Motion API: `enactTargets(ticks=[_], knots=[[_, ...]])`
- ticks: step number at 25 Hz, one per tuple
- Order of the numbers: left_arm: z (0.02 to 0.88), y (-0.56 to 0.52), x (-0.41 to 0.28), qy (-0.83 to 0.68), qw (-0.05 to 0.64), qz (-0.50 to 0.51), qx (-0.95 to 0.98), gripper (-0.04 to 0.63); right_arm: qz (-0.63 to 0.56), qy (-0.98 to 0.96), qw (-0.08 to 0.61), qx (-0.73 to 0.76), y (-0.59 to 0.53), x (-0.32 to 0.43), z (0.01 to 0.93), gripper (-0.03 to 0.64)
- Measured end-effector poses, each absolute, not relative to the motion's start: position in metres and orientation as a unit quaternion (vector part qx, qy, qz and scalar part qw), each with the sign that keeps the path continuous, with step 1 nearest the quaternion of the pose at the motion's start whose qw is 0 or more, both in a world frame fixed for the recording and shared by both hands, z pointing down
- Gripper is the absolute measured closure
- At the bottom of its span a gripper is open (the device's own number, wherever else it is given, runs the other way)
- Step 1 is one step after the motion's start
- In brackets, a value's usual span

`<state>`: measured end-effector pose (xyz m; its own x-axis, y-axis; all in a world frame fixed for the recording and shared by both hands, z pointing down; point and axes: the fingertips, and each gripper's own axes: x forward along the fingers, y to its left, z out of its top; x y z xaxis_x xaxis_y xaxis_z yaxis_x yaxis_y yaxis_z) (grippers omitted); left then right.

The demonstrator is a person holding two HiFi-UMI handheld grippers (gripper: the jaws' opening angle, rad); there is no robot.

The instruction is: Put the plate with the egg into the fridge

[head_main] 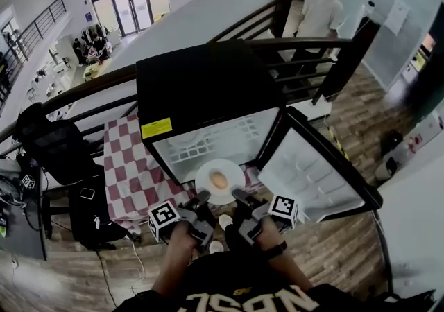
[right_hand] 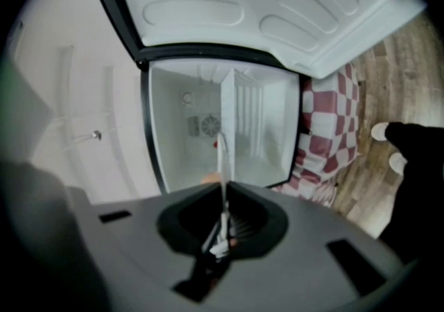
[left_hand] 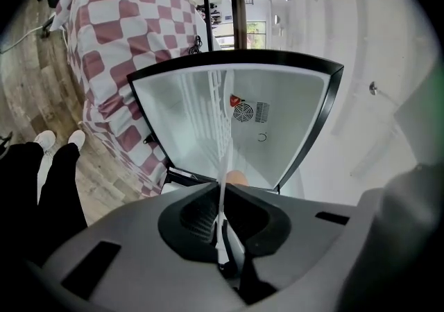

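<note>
A white plate (head_main: 232,173) with a brown egg (head_main: 218,180) hangs level just in front of the open black fridge (head_main: 201,89), at the mouth of its white chamber (head_main: 229,139). My left gripper (head_main: 202,200) is shut on the plate's near left rim. My right gripper (head_main: 238,197) is shut on its near right rim. In the left gripper view the plate (left_hand: 223,179) shows edge-on between the jaws, with the egg (left_hand: 237,177) just right of it. The right gripper view also shows the plate (right_hand: 222,165) edge-on, the egg (right_hand: 209,179) peeking out on its left, and the fridge chamber (right_hand: 201,123) beyond.
The fridge door (head_main: 316,172) stands swung open to the right. The fridge sits on a table with a red-and-white checked cloth (head_main: 128,165). A wire shelf (left_hand: 216,106) is inside. A dark railing (head_main: 305,54) runs behind, with a person (head_main: 320,12) beyond. A black backpack (head_main: 52,144) is at left.
</note>
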<state>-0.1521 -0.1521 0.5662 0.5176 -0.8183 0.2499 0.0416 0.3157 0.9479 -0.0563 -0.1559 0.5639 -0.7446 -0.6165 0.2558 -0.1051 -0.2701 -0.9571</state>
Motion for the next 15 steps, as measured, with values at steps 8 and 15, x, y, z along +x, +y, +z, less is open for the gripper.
enactTargets(ticks=[8,15], knots=[[0.563,-0.197,-0.141,-0.391,0.702,-0.293,0.518,0.561,-0.723,0.587,0.176,-0.319,-0.199,-0.045,0.563,0.584],[0.58,-0.225,-0.131,-0.411,0.696,-0.294,0.511,0.564,-0.712,0.593,0.166,-0.337,-0.228,-0.034,0.572,0.584]])
